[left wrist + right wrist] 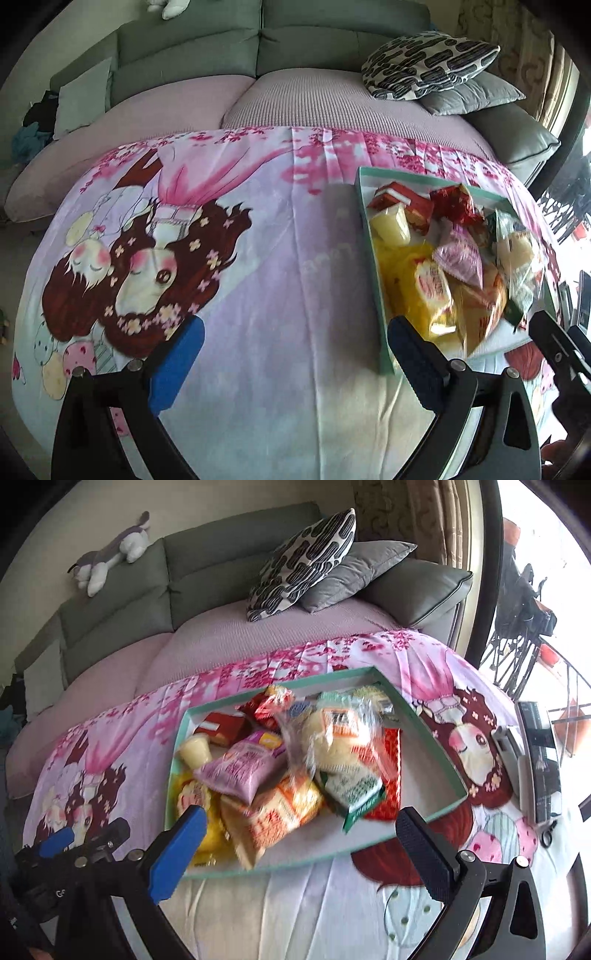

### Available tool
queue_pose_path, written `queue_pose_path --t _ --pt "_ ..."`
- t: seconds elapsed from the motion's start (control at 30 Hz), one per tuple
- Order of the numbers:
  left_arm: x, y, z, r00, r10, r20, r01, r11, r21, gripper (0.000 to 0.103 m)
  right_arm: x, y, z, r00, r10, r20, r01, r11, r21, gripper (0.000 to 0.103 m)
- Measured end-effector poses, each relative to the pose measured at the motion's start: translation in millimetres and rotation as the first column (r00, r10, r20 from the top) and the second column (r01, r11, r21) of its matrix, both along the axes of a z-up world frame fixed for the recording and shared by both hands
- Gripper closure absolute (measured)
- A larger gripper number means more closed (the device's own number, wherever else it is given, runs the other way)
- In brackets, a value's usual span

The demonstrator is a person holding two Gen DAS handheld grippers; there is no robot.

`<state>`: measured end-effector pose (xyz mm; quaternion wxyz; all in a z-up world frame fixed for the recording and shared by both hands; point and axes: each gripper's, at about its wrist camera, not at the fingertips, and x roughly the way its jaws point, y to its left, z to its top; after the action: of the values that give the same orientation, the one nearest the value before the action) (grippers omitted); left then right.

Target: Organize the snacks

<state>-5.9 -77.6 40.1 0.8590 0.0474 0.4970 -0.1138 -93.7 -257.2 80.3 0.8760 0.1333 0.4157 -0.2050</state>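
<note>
A shallow teal-rimmed tray (pixel 428 734) sits on a table covered with a pink cartoon cloth (pixel 332 915); it also shows at the right of the left wrist view (pixel 364 218). It holds several wrapped snacks: a pink packet (pixel 240 771), an orange bread packet (pixel 280 812), a clear bag with a pale bun (pixel 332 742), a green packet (pixel 354 794), red packets (pixel 454 205) and a yellow packet (pixel 406 266). My right gripper (pixel 299 834) is open and empty just before the tray's near edge. My left gripper (pixel 295 343) is open and empty over bare cloth left of the tray.
A grey-green sofa (pixel 192 44) with a mauve seat cover stands behind the table, bearing a patterned cushion (pixel 303 561), a grey cushion (pixel 358 568) and a plush toy (pixel 110 554). Dark flat devices (pixel 539 760) lie at the table's right edge.
</note>
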Motion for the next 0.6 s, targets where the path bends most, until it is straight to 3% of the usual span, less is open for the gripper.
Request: queue_pose_path --t 0.3,0.6 --pt "-18 11 -8 1.0 -0.012 -0.016 0.013 0.999 0.032 0.004 -16 14 -13 1.0 0.018 -0.019 -0.017 1.0 0.012 0.0" --pt "-14 12 -12 1.0 -0.009 -0.012 0.009 1.0 0.013 0.004 -13 14 -15 1.0 0.021 -0.012 -0.021 1.0 0.004 0.0"
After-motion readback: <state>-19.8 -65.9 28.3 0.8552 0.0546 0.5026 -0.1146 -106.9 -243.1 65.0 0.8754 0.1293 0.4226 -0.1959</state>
